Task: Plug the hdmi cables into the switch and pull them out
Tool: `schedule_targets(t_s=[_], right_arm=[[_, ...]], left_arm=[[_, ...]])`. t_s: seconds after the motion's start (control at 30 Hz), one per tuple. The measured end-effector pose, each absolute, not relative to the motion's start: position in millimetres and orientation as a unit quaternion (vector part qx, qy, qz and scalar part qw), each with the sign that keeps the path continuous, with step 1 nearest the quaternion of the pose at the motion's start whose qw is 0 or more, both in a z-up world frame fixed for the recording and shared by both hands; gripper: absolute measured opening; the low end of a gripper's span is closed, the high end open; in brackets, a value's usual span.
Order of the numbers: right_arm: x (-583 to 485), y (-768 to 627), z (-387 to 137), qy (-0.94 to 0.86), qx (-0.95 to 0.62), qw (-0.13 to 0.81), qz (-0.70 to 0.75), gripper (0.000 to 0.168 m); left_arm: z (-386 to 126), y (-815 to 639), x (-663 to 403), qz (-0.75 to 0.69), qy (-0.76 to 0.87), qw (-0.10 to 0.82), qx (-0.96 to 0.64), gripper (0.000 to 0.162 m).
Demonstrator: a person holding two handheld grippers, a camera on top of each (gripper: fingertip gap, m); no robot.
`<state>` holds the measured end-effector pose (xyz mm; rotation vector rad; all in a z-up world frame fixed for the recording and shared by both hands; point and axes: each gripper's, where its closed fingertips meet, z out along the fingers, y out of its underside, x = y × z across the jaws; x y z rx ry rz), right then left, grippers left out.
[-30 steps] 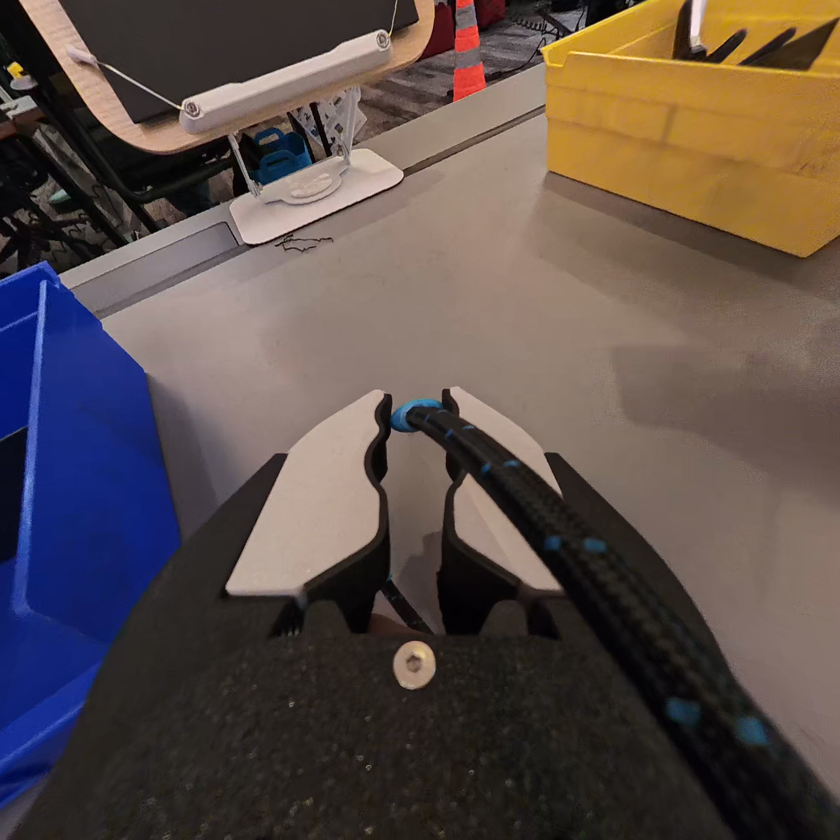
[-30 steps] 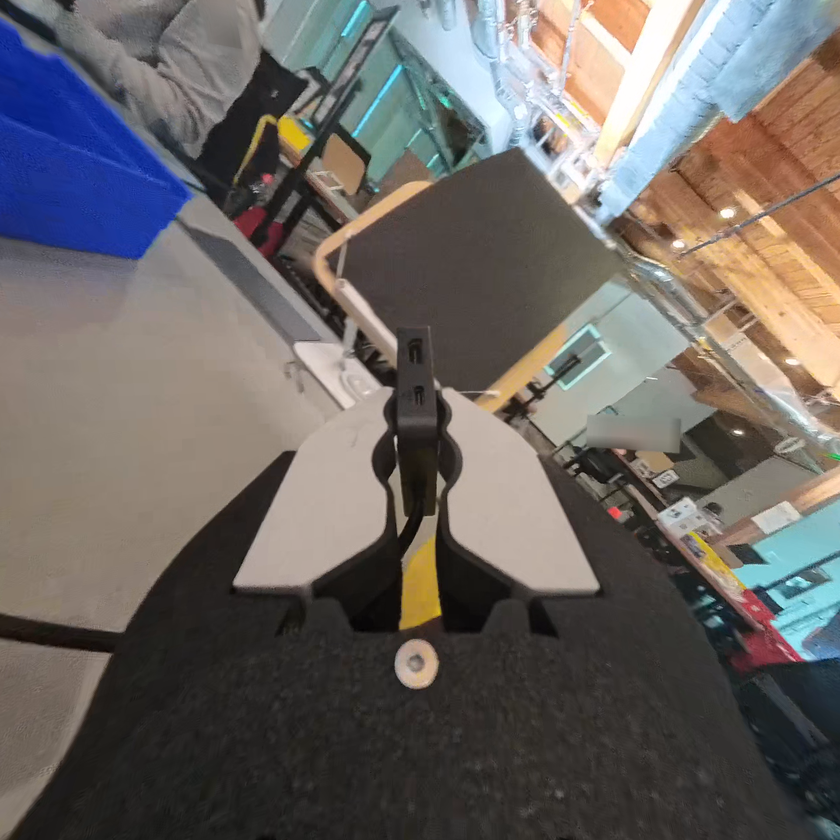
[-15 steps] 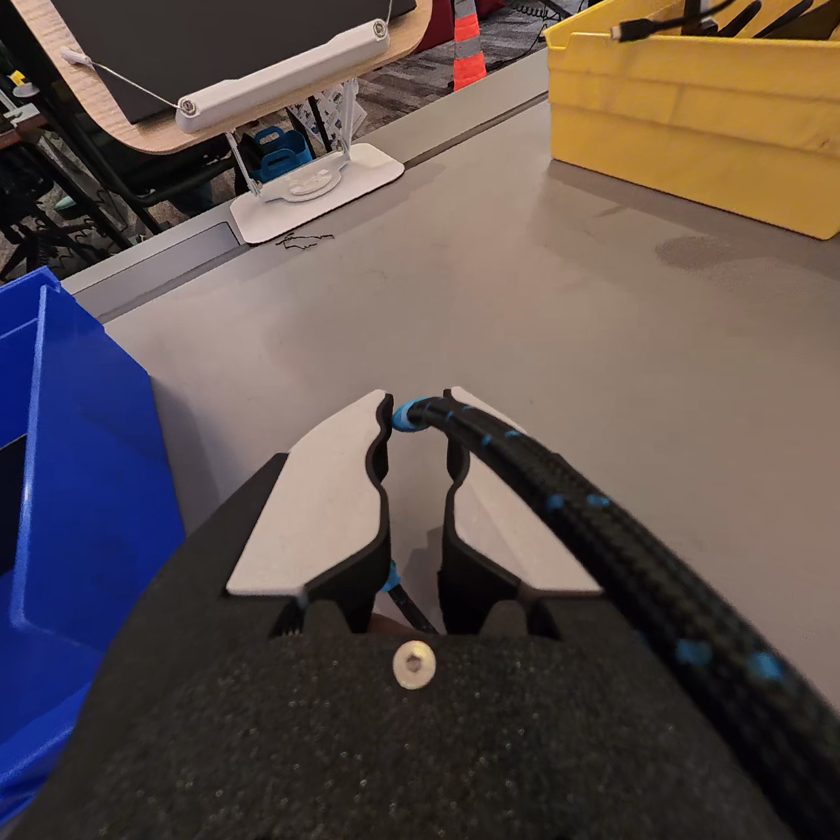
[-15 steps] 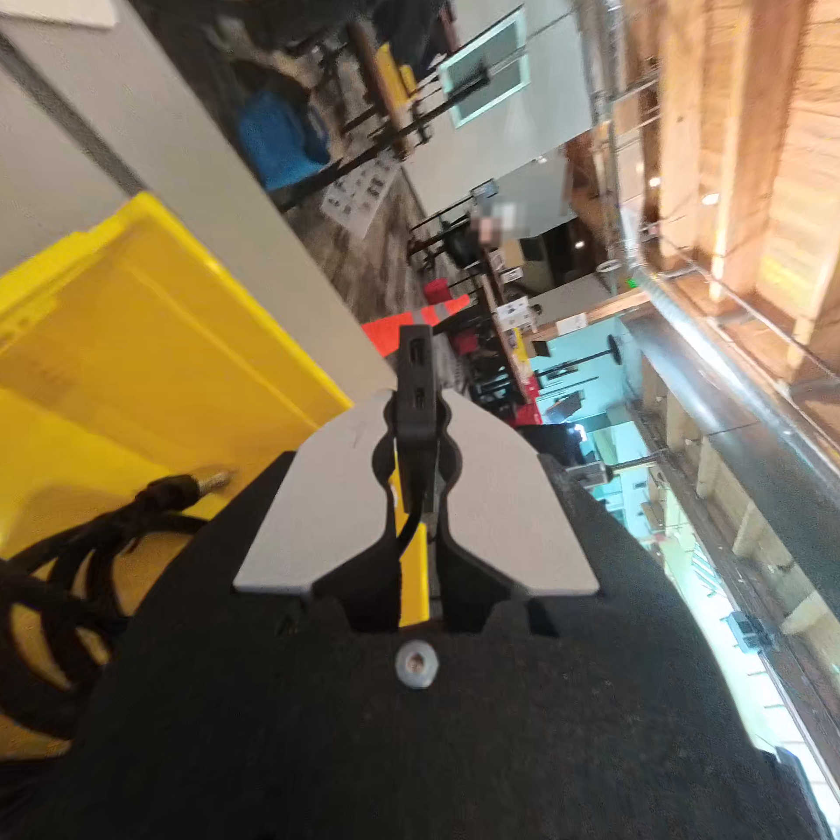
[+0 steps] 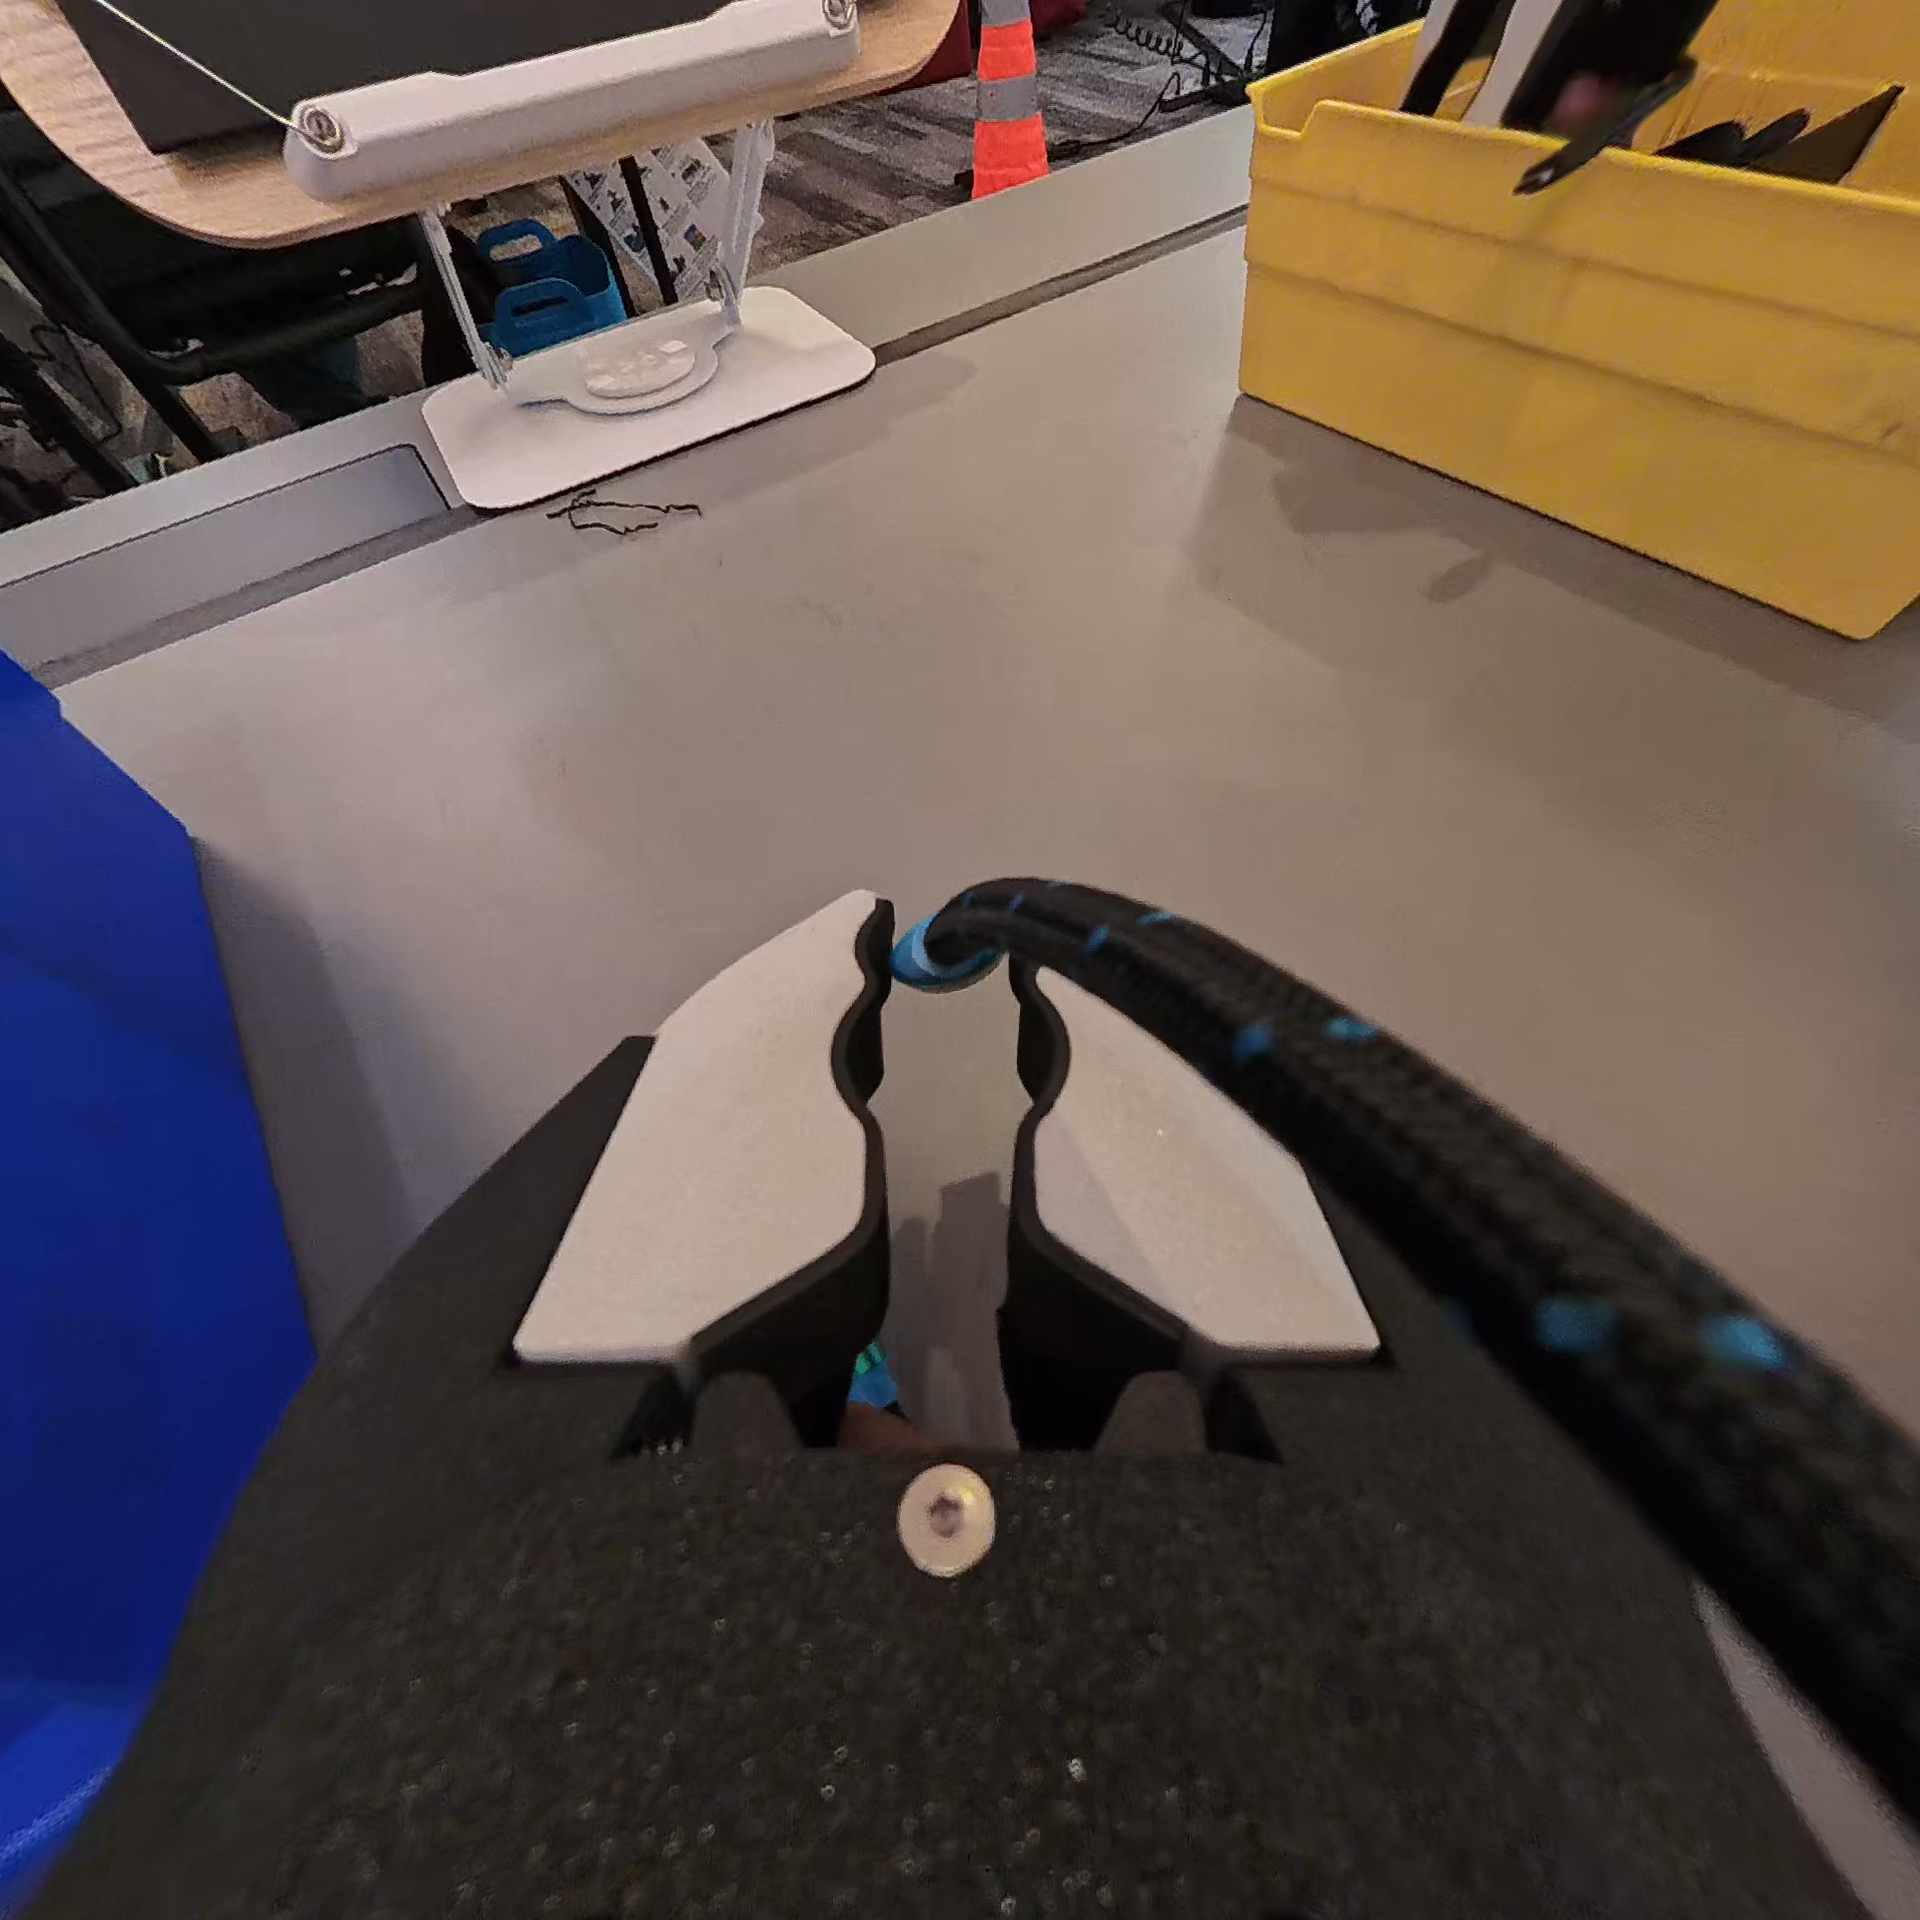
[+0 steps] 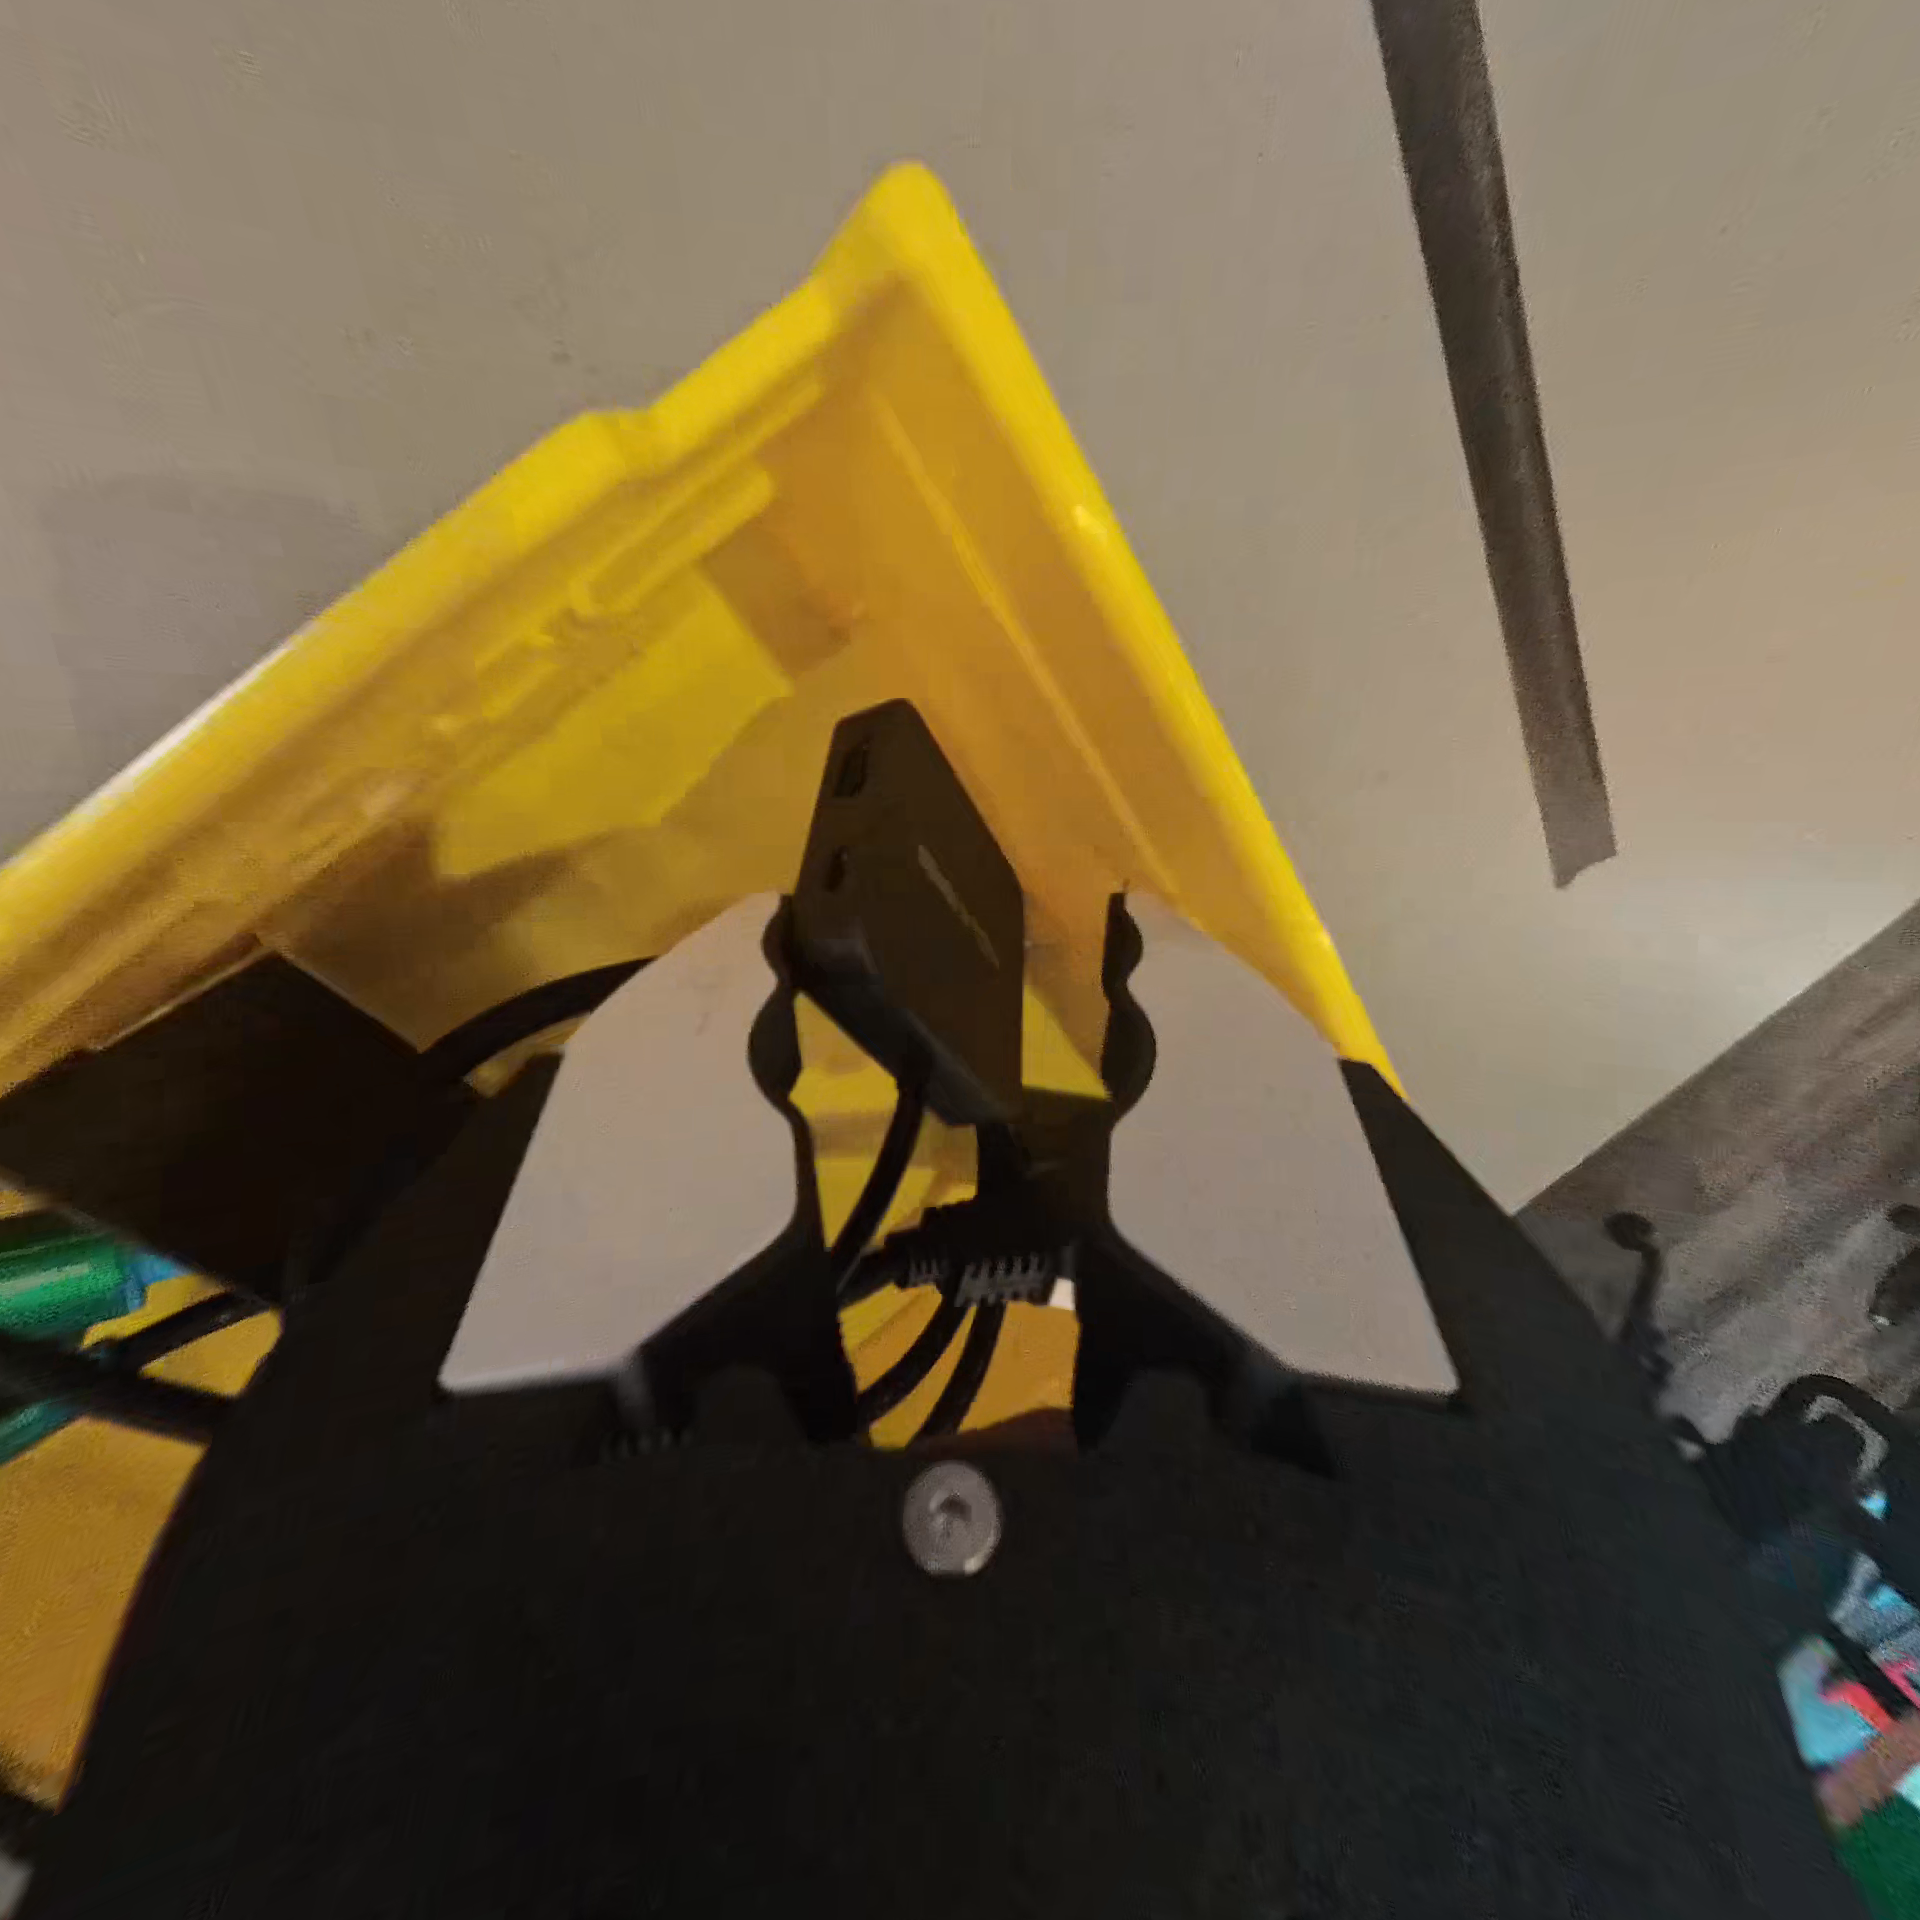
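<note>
The left hand-held gripper (image 5: 948, 961) is clamped on the blue end of a thick braided cable (image 5: 1382, 1153), right at its tips. From there the cable bends back over the right finger and runs out of the picture. It looks stiff and springy, so it is best held by the hard plug end, not by the woven part, which would bend and slip. Under this gripper the grey worktop (image 5: 1039, 675) is seen, with a blue bin (image 5: 114, 1143) on the left and a yellow bin (image 5: 1558, 343) far on the right.

The right hand-held gripper (image 6: 951, 914) is spread wide over the yellow bin. The small black switch (image 6: 914, 904) sits between the fingers, touching the left one and apart from the right one, so it is not squeezed. It looks light and hard, with smooth sides that could slide. It is best gripped across its flat sides, away from the ports. Thin black wires (image 6: 925, 1299) hang from its back end into the bin.
</note>
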<state>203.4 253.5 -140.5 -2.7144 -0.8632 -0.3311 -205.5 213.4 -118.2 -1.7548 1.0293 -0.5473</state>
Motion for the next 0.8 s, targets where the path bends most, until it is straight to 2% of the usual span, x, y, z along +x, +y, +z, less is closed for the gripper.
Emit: schedule_targets(t_s=[0.07,0.1,0.17,0.3,0.47,0.53,0.63,0.7,0.77,0.8], right_arm=[[202.5,256.4,-123.0,-0.282,-0.942,0.161,-0.082,0.058],[204.2,258.9,-110.8,-0.273,-0.941,0.183,-0.075,0.054],[217.0,266.0,-78.9,-0.253,-0.931,0.237,-0.110,0.062],[216.1,251.8,-26.7,-0.259,-0.903,0.318,-0.131,0.051],[231.7,210.8,-13.0,-0.245,-0.899,0.322,-0.166,0.050],[231.7,179.0,-21.1,-0.238,-0.910,0.306,-0.146,0.044],[218.0,132.6,-65.1,-0.222,-0.943,0.245,-0.042,0.050],[221.5,128.5,-89.7,-0.205,-0.948,0.241,-0.039,0.048],[232.5,132.5,-104.3,-0.184,-0.950,0.242,-0.073,0.042],[235.4,135.6,-107.5,-0.179,-0.948,0.248,-0.085,0.030]], left_arm=[[-119.4,212.8,-206.1,-0.229,0.424,0.492,-0.725,0.020],[-119.9,212.5,-206.6,-0.231,0.424,0.490,-0.726,0.020],[-120.8,212.3,-208.0,-0.234,0.423,0.487,-0.727,0.020],[-121.7,213.3,-210.9,-0.242,0.419,0.481,-0.731,0.020],[-123.3,215.2,-211.0,-0.251,0.416,0.472,-0.736,0.020],[-123.2,215.2,-210.9,-0.253,0.415,0.471,-0.736,0.020],[-124.8,213.3,-210.0,-0.257,0.416,0.465,-0.738,0.020],[-126.0,211.8,-207.9,-0.260,0.419,0.461,-0.737,0.020],[-127.4,210.7,-205.6,-0.259,0.424,0.459,-0.737,0.020],[-127.9,210.1,-204.8,-0.258,0.426,0.458,-0.737,0.020]])
